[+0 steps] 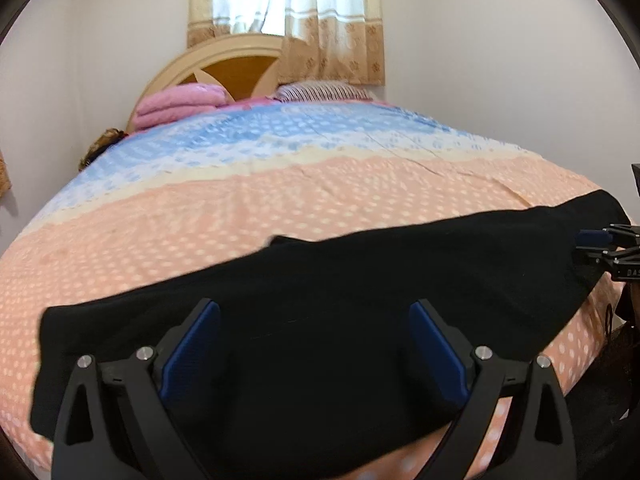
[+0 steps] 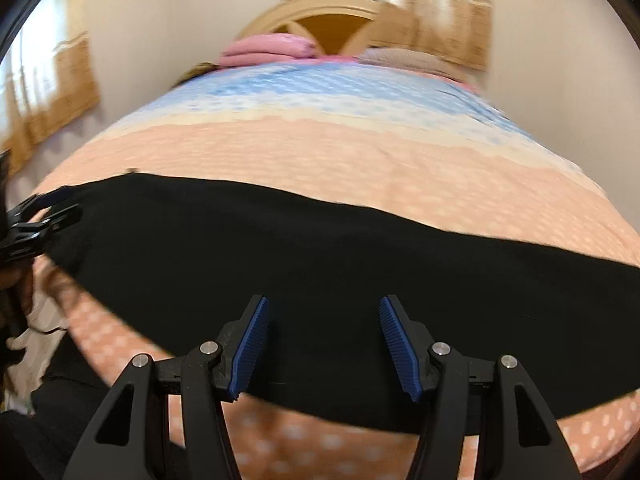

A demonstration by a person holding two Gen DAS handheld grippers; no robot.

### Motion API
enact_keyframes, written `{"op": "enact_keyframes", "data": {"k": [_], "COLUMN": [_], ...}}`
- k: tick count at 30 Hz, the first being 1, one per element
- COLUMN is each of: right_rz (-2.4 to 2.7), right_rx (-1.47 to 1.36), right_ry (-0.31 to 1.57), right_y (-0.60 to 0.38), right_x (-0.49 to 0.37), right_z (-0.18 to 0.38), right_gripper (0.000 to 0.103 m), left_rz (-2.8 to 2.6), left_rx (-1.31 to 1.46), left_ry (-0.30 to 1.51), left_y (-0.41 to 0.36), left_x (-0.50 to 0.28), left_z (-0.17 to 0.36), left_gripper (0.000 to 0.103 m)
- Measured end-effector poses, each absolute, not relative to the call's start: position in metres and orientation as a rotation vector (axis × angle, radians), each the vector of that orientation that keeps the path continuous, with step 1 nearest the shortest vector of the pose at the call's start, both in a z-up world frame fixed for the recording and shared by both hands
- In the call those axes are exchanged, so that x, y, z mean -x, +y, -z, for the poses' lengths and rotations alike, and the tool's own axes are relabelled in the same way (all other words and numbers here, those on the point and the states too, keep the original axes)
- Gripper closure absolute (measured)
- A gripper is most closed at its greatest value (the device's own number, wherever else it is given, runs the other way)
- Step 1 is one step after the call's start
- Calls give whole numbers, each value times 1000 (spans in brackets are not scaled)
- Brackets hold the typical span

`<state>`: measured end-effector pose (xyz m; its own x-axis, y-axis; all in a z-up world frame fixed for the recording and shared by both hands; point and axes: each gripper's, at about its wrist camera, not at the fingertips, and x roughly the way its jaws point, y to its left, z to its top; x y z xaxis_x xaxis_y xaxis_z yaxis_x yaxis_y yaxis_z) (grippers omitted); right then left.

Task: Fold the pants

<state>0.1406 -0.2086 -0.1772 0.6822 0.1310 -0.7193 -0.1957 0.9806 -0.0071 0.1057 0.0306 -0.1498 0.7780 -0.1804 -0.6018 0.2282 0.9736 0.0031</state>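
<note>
pants point(image 1: 320, 280): 1, flat on bed point(image 1: 280, 192) | left tongs point(image 1: 314, 344): wide apart, empty | right tongs point(image 2: 324, 340): apart, empty

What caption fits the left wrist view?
Open left gripper above black pants spread on a dotted bedspread.

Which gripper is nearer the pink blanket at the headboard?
Left, though only by a little. The left gripper is over the pants on the blanket's side; the right gripper works the other end.
</note>
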Motion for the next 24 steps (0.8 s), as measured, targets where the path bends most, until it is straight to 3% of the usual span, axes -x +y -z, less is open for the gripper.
{"op": "enact_keyframes", "data": {"k": [5,15,24], "right_rz": [-173,-167,-10], "right_rx": [118,116,-214], "right_ry": [813,795,643], "right_y": [-215,-235,-377], "right_x": [-144,-137,-89], "right_z": [186,174,135], "right_gripper": [43,42,42], "left_rz": [206,187,156], "left_rx": [-119,-80,-57], "left_ry": [726,733,718], "left_y": [11,12,18], "left_x": [-113,-100,-96], "left_z": [174,165,170], "left_gripper": [4,0,0]}}
